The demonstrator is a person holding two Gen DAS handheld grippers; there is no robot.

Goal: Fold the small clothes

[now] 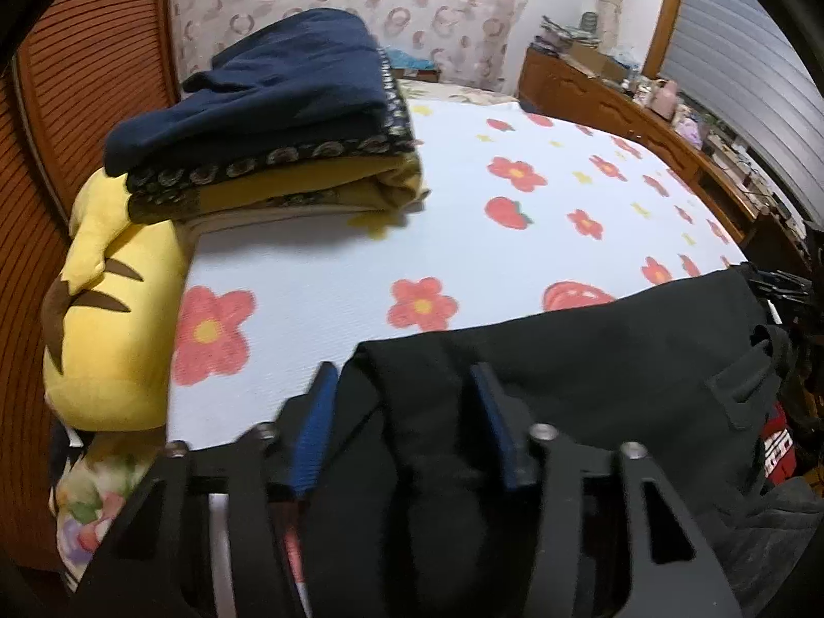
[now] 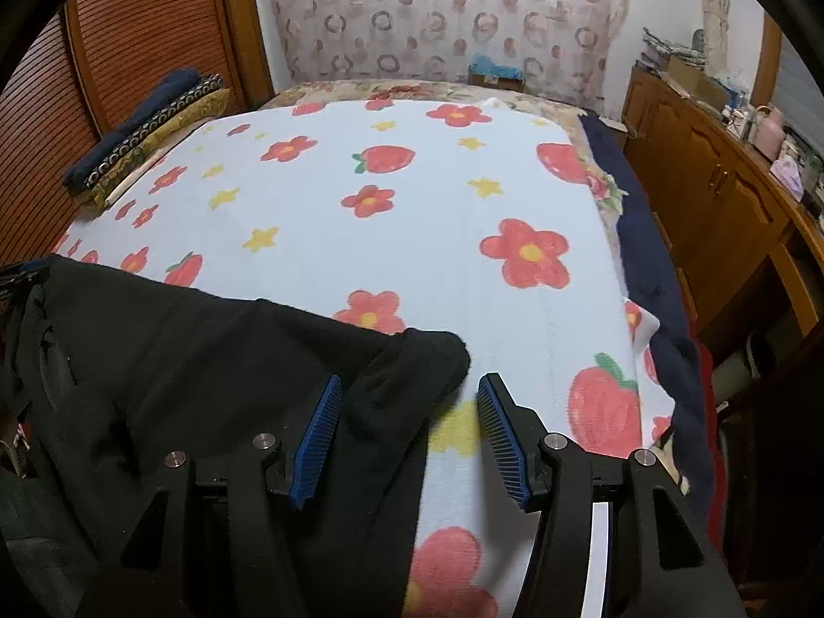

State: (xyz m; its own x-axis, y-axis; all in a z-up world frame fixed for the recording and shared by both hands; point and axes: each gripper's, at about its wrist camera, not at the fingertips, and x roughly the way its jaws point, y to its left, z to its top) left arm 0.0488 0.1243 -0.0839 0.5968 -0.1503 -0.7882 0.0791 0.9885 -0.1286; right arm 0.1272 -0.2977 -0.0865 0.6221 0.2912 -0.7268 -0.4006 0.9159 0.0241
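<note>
Left wrist view: the left hand-held gripper (image 1: 401,386) stands at a narrow setting with a bunched edge of the black garment (image 1: 592,350) between its blue pads (image 1: 314,412). Blur hides whether the pads press the cloth. The garment lies across the near edge of the bed (image 1: 463,216), on the flowered sheet. A stack of folded clothes (image 1: 288,118) sits at the far left, partly on a yellow plush toy (image 1: 113,319), probably to keep the folding area free.

Right wrist view: the right hand-held gripper (image 2: 409,412) is wide, gripping nothing. The garment's corner (image 2: 438,355) lies between its jaws, nearer the left pad, apart from the right one. This placement suits taking both ends together.
</note>
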